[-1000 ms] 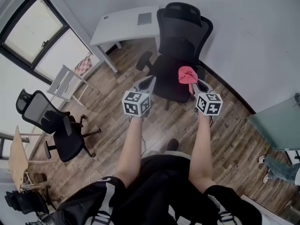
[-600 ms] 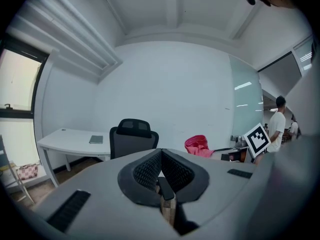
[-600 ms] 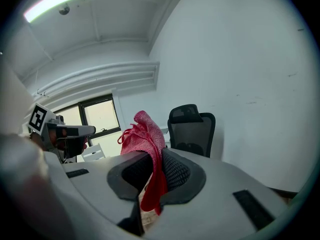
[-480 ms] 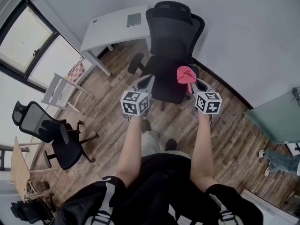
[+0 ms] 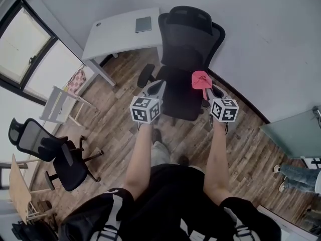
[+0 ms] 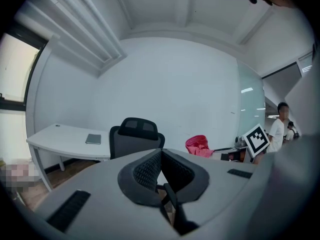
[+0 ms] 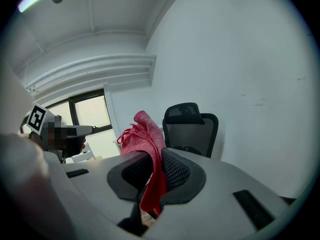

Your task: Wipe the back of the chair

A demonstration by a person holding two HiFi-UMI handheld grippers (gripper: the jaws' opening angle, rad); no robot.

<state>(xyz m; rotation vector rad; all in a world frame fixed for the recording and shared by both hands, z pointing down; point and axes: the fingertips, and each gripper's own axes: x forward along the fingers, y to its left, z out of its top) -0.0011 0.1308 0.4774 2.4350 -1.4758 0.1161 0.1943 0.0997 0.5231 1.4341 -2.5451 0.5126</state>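
Observation:
A black mesh office chair with a headrest stands against the white wall, its seat facing me. The left gripper view shows the chair ahead, and the right gripper view shows the chair too. My right gripper is shut on a red cloth that bunches above its jaws, over the chair's right armrest; in its own view the red cloth hangs between the pads. My left gripper is shut with nothing in it, held near the seat's left edge.
A white desk with a grey notebook stands left of the chair. A second black chair and a white rack sit by the windows at left. A glass partition and a person's legs are at right.
The view has shifted slightly, with the chair and desk sliding a little right in the picture. Both grippers hold about the same pose, the cloth still clamped in the right one.

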